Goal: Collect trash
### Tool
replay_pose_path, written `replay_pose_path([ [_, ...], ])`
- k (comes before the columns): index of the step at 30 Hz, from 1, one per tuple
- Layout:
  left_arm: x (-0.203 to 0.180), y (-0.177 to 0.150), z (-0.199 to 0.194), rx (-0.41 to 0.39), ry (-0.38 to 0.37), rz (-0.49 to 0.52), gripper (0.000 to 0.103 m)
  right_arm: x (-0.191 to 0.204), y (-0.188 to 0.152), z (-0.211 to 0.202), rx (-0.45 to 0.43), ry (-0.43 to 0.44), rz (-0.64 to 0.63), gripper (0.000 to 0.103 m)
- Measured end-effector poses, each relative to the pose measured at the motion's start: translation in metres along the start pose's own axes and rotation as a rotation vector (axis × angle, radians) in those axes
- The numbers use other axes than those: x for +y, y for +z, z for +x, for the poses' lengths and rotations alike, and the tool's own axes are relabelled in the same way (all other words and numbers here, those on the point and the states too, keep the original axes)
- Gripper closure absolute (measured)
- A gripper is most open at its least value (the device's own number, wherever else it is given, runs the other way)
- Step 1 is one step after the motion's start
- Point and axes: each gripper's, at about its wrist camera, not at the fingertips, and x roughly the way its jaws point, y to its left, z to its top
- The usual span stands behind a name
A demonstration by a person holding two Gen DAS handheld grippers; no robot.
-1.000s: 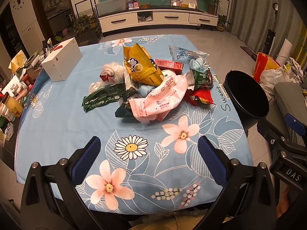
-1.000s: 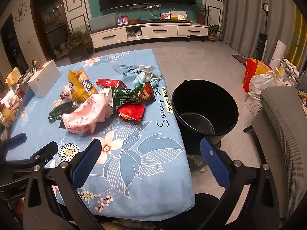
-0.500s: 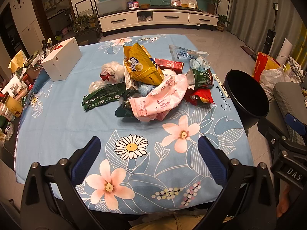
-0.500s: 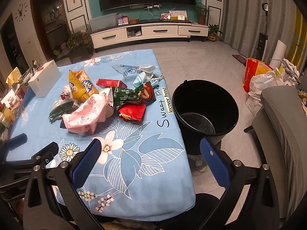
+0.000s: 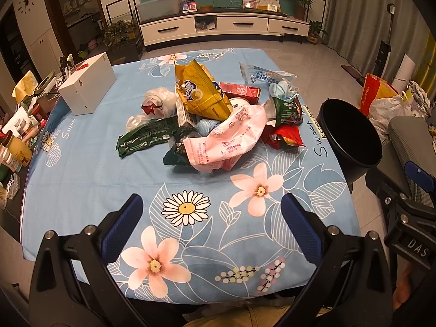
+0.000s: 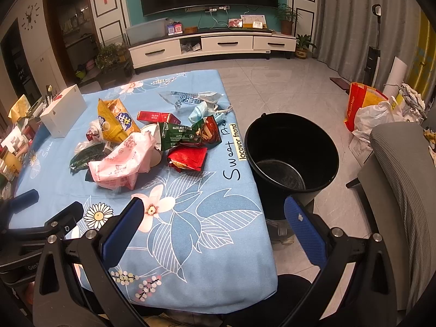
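Since basically nothing has moved over the last second, collecting hasn't kicked off yet. The left gripper (image 5: 212, 209) hangs over the near edge of the flowery tablecloth (image 5: 81, 179) with its fingers spread wide and nothing between them, same as a second ago. The right gripper (image 6: 215, 212) is just as wide apart and empty, parked over the table's right corner. The trash pile (image 5: 212, 125) sits untouched around 12 o'clock from the left gripper, well apart from it: pink plastic bag (image 5: 229, 141) nearest, yellow snack bag (image 5: 201, 92) behind it, red wrapper (image 6: 186, 158) off toward 1 o'clock. The black bucket (image 6: 291, 152) stands on the floor at the table's right edge, around 1 o'clock from the right gripper, looking empty. My guess: first grab is the pink bag.
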Motion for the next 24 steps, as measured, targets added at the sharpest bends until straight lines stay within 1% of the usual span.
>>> replay_pose_path([
  [18, 0.0004, -0.0007, 0.0001, 0.003, -0.001, 0.000, 0.002, 0.0002, -0.0003, 0.0008, 0.002, -0.003, -0.002, 0.003],
  [24, 0.0030, -0.0014, 0.0046, 0.008, -0.016, -0.006, 0.002, 0.0037, -0.0026, 0.0050, 0.010, 0.003, -0.003, 0.003],
])
